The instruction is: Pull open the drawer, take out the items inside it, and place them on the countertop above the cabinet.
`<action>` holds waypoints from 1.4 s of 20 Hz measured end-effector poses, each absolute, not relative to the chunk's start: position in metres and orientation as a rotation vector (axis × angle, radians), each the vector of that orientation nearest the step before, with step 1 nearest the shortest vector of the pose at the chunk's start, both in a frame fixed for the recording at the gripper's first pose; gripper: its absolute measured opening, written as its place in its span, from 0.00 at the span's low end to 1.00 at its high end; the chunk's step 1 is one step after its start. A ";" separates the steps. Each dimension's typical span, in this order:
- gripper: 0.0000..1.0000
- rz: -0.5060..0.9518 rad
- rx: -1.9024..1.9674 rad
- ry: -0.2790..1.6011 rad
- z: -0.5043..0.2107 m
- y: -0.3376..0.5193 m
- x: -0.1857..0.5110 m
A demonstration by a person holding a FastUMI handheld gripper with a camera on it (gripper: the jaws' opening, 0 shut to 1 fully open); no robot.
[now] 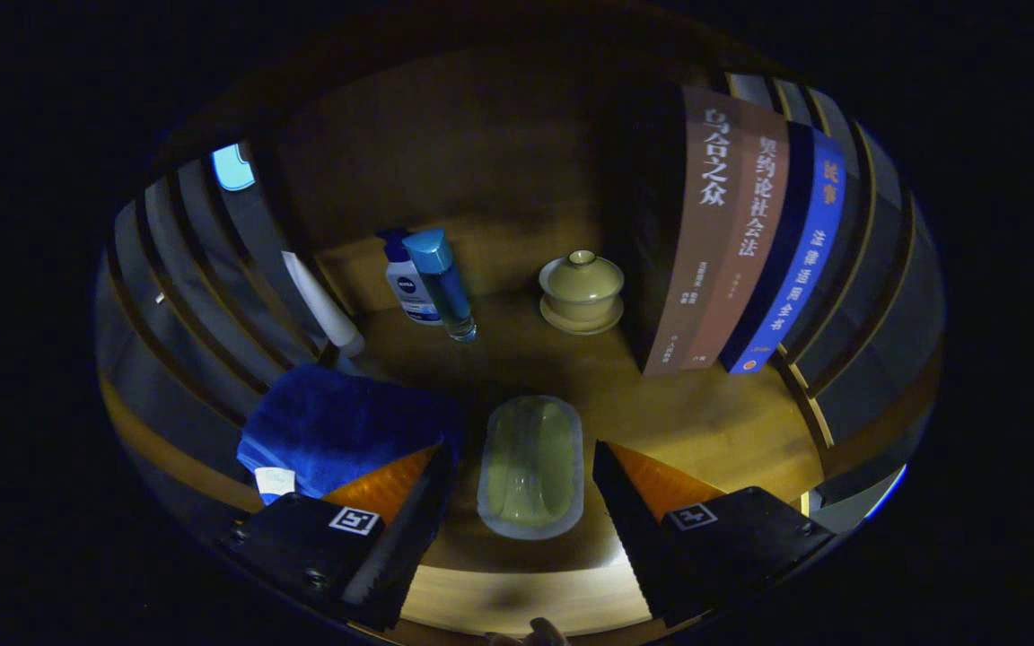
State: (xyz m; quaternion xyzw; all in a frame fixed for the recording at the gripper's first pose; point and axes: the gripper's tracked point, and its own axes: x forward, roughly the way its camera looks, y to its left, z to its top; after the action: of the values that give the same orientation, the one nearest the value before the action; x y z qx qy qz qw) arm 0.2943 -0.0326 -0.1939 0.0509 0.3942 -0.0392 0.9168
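My gripper [526, 458] is open, its two fingers spread wide over a wooden countertop [705, 422]. Between the fingers lies a pale green oblong dish with a clear rim [530, 467], untouched by either finger. A folded blue towel [337, 426] rests on the wood just beside and ahead of the left finger. Beyond the fingers stand two blue-capped bottles [432, 283] and a lidded pale green tea bowl on a saucer [582, 289].
Several upright books [741, 242] stand at the right. A white tube [324, 305] leans at the left by a slatted wall. A wooden back panel closes the rear. The countertop's front edge [517, 601] runs under the fingers, with a fingertip of a hand [535, 632] below it.
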 end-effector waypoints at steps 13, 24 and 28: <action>0.99 0.001 0.046 0.479 -0.128 -0.010 0.136; 0.99 0.013 0.071 0.228 -0.173 -0.010 -0.004; 0.99 0.018 0.081 0.230 -0.221 -0.008 -0.023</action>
State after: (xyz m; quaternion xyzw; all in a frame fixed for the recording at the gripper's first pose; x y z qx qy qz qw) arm -0.0235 -0.0083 -0.2208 0.0402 0.1148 0.0091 0.9925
